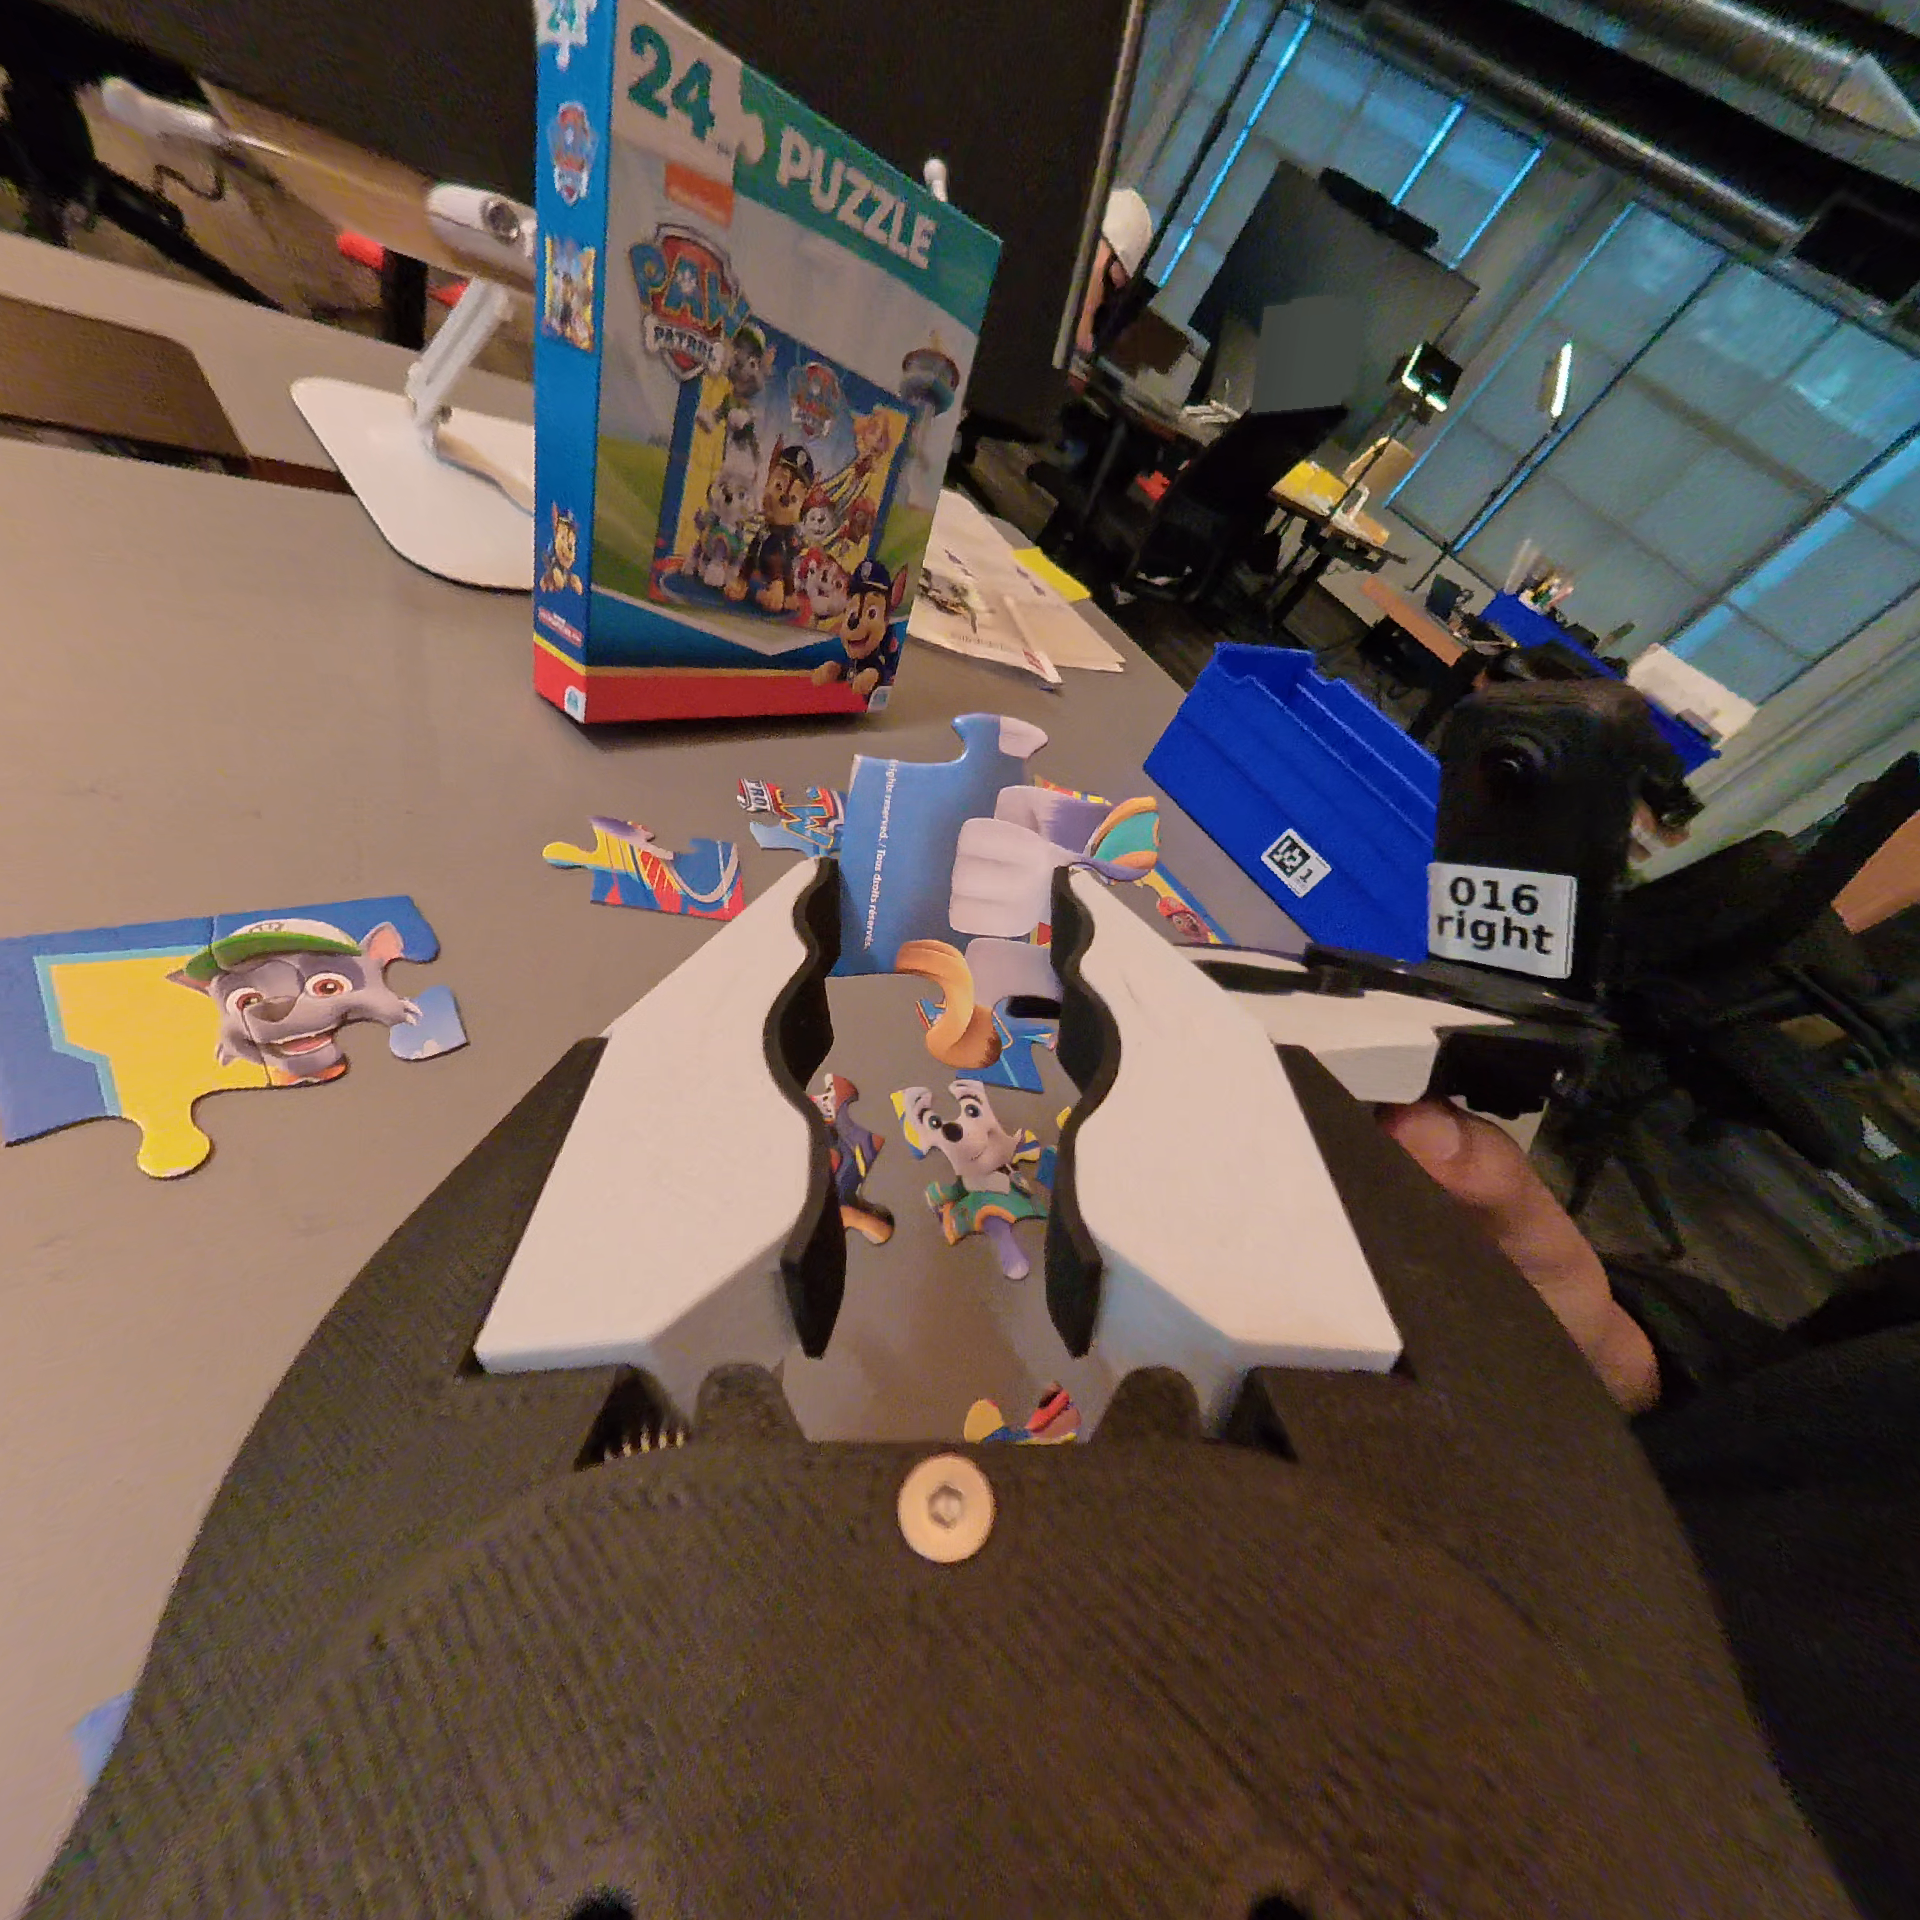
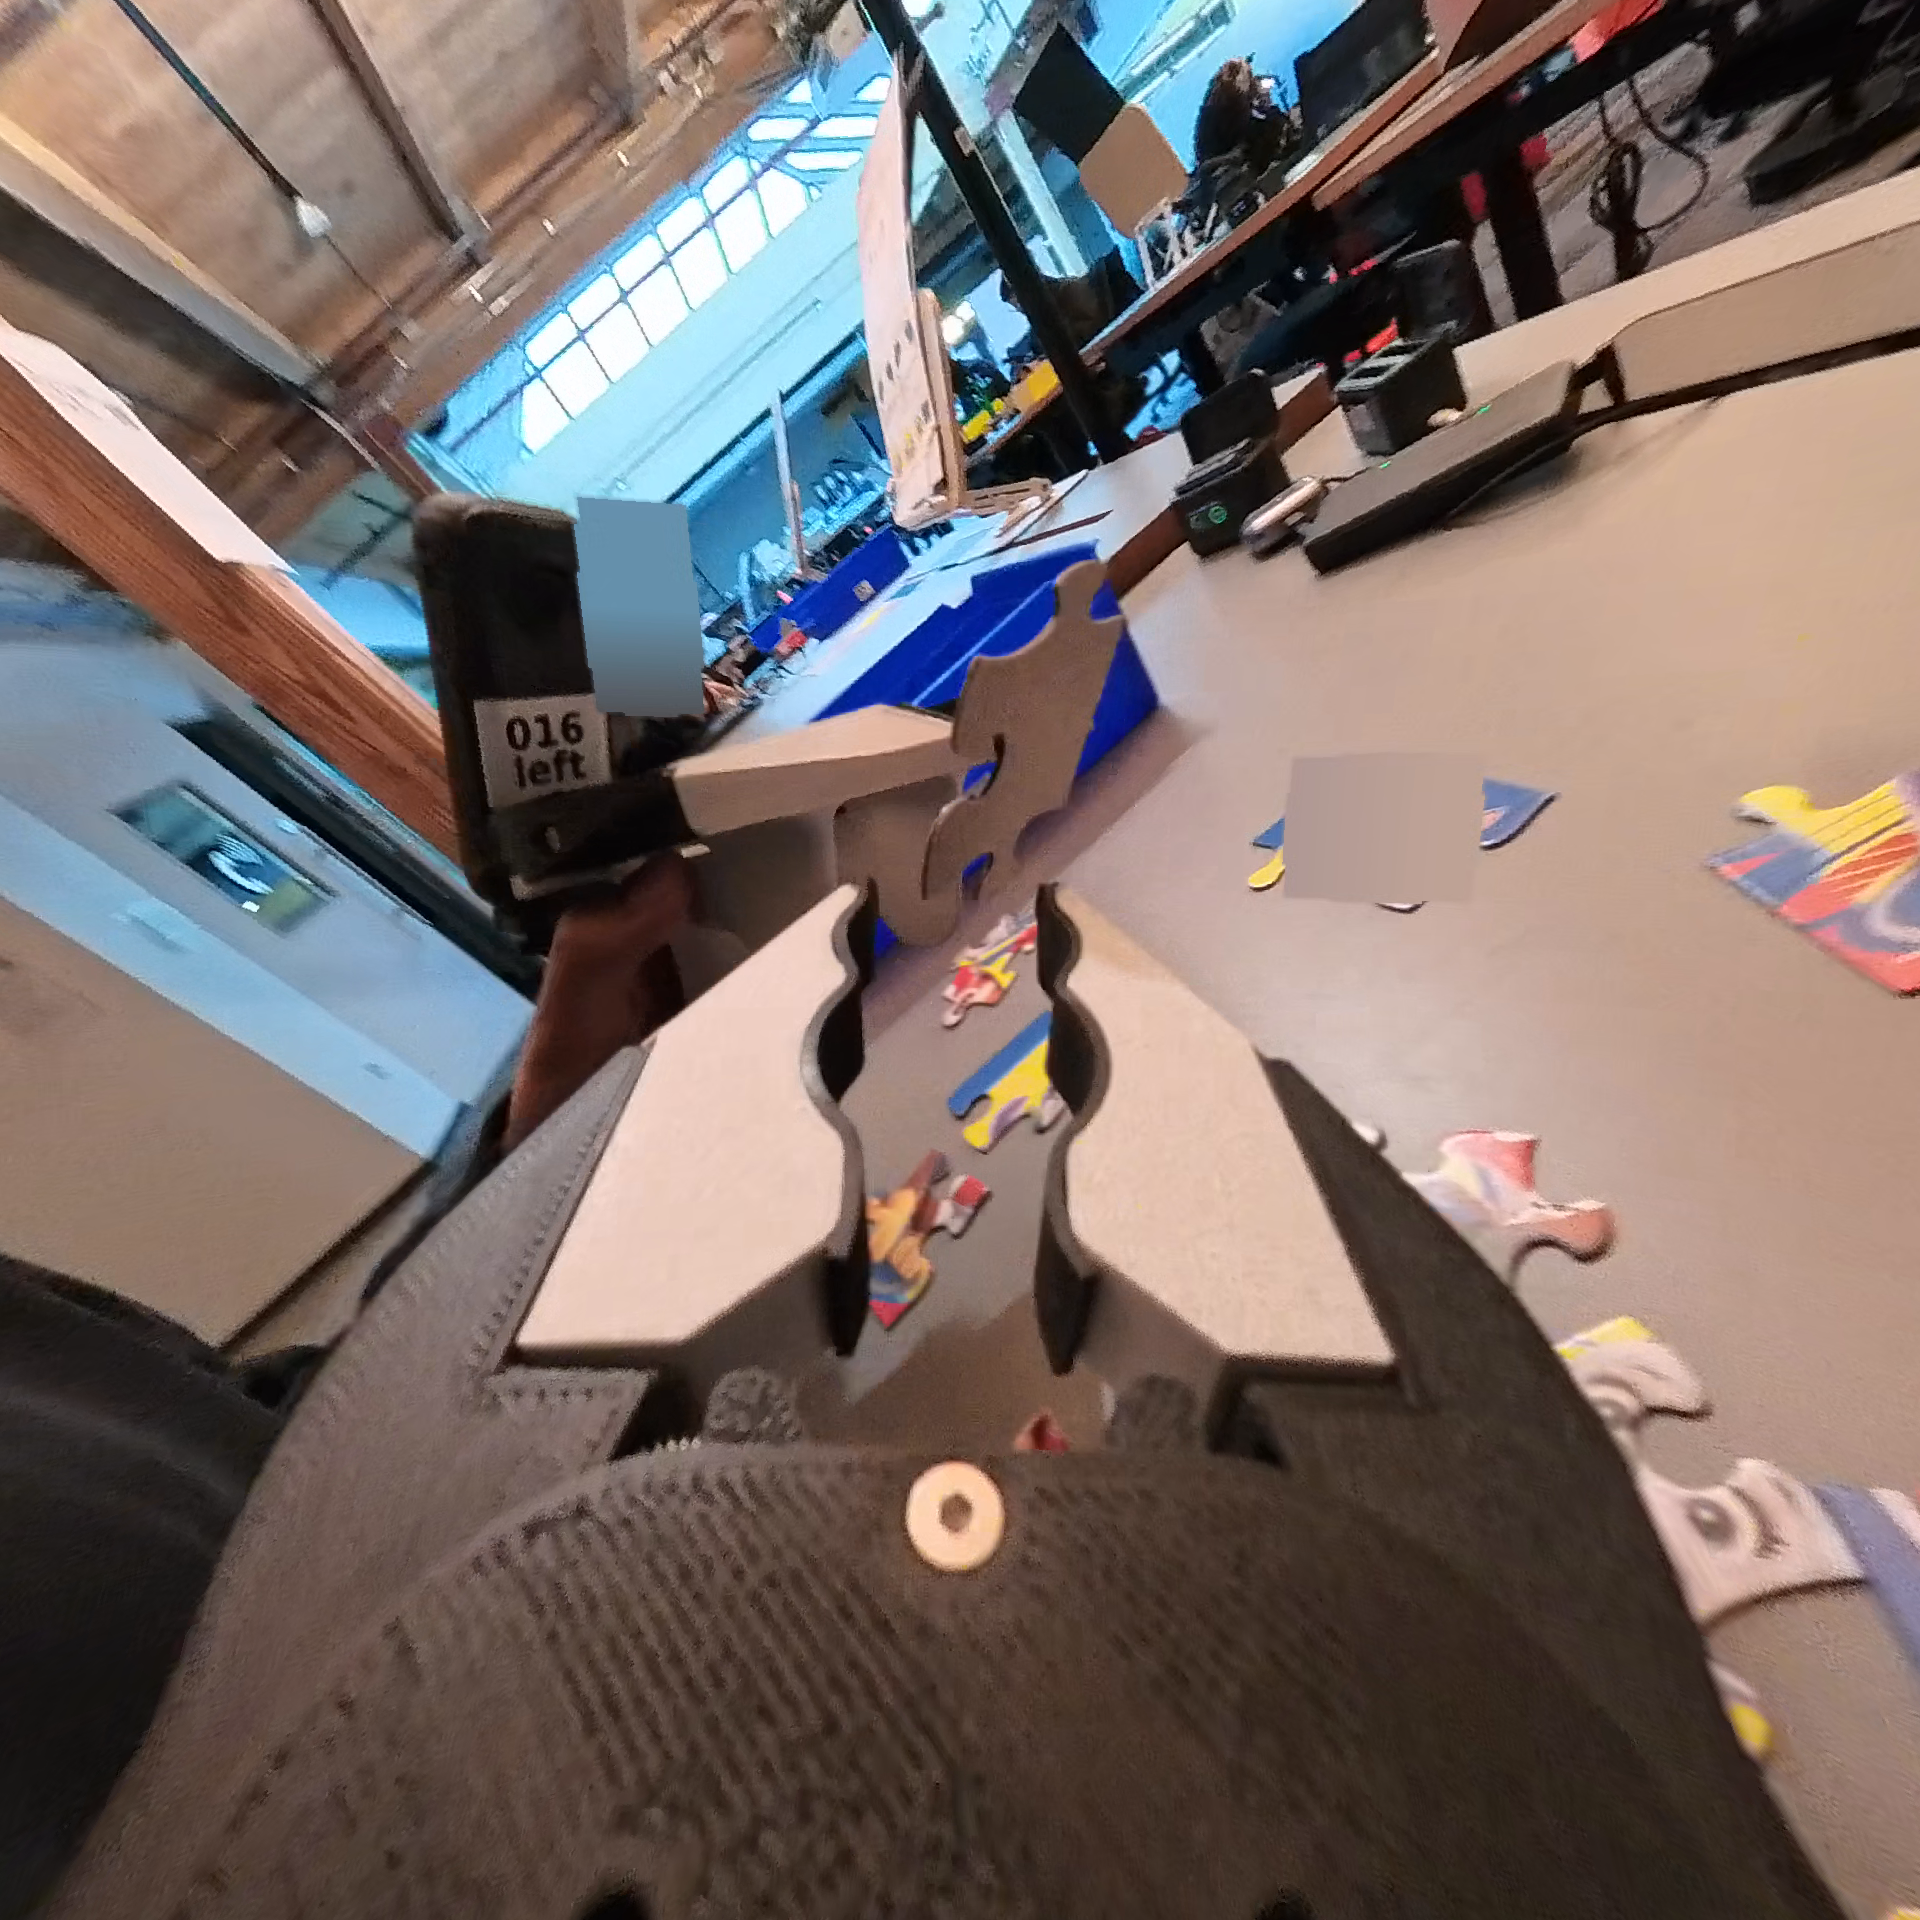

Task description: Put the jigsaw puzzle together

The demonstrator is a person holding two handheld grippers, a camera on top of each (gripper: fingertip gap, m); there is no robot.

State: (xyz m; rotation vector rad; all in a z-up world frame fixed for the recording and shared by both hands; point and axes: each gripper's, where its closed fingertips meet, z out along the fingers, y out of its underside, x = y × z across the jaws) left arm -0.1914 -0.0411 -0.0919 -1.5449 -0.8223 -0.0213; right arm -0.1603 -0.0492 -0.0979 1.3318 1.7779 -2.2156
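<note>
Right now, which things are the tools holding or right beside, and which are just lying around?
At the tools:
- left tool: grips a blue puzzle piece upright
- right tool: open, tips close to that piece
- loose pieces underneath

Lying around:
- puzzle box
- blue bin
- joined dog-face pieces
- papers
- white stand

Loose puzzle pieces point(image 1: 966, 1153) underneath; puzzle box point(image 1: 748, 416) ahead
</note>
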